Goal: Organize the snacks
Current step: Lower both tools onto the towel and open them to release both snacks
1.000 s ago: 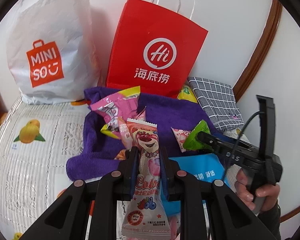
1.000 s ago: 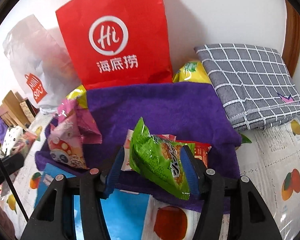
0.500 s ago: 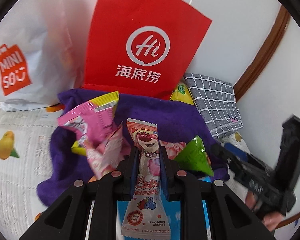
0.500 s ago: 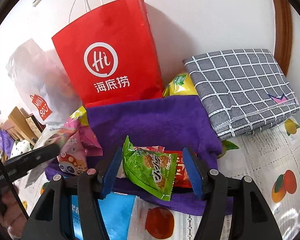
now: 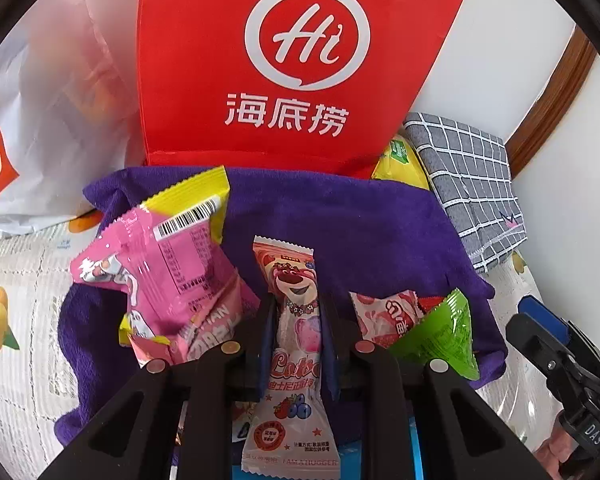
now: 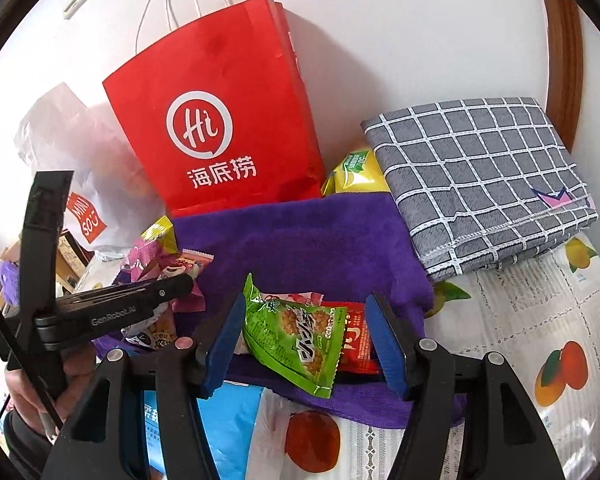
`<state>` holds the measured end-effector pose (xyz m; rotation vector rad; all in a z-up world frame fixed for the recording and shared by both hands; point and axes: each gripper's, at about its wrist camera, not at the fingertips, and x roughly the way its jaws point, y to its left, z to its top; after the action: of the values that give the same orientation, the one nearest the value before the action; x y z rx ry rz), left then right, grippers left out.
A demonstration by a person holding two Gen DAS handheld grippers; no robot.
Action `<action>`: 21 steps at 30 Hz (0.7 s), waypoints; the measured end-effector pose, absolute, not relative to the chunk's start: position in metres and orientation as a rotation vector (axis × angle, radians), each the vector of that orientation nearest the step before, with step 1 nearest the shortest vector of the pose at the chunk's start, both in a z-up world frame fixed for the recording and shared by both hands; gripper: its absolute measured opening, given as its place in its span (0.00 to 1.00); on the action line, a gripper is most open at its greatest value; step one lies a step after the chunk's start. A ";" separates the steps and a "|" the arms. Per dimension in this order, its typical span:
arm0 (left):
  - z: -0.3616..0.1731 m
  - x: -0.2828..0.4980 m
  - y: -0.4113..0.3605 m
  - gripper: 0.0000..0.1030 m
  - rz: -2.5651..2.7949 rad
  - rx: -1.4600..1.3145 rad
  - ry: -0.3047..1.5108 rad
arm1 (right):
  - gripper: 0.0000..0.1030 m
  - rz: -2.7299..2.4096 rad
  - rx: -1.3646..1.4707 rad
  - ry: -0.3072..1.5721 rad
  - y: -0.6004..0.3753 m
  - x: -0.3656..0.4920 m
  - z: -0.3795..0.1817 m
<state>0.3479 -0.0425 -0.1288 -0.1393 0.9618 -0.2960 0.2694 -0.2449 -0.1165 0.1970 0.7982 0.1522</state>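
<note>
Left wrist view: my left gripper [image 5: 296, 322] is clamped on the pink bear snack stick [image 5: 294, 344], the fingers [image 5: 269, 332] pinching its narrow waist above the purple towel [image 5: 340, 224]. The stick looks light and soft, a crinkly film wrapper that could slip, so I judge the middle below the bear print to be the right hold. Beside it on the left lies a puffy pink packet [image 5: 168, 276], on the right a small pink sachet [image 5: 384, 312] and the green packet [image 5: 444, 336]. The red paper bag [image 5: 296, 64] stands upright behind the towel, with a white plastic bag [image 5: 56, 92] to its left.

Right wrist view: my right gripper [image 6: 306, 344] stands apart around the green packet [image 6: 296, 336], which lies on the towel over a red wrapper [image 6: 356, 344]; the pads do not seem to press it. It is thin, airy and slick, best taken across its flat middle. The grey checked cloth [image 6: 480, 176] and a yellow bag [image 6: 356, 172] crowd the far right, and the fruit-print bench cover [image 6: 540, 320] lies below.
</note>
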 end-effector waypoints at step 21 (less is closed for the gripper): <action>-0.098 0.311 -0.036 0.50 -0.266 -0.078 0.894 | 0.61 0.171 0.177 0.774 -0.239 0.266 -0.114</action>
<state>0.3114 -0.0364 -0.0982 -0.0775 0.8943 -0.2656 0.2660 -0.2389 -0.1144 0.1770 0.7740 0.1711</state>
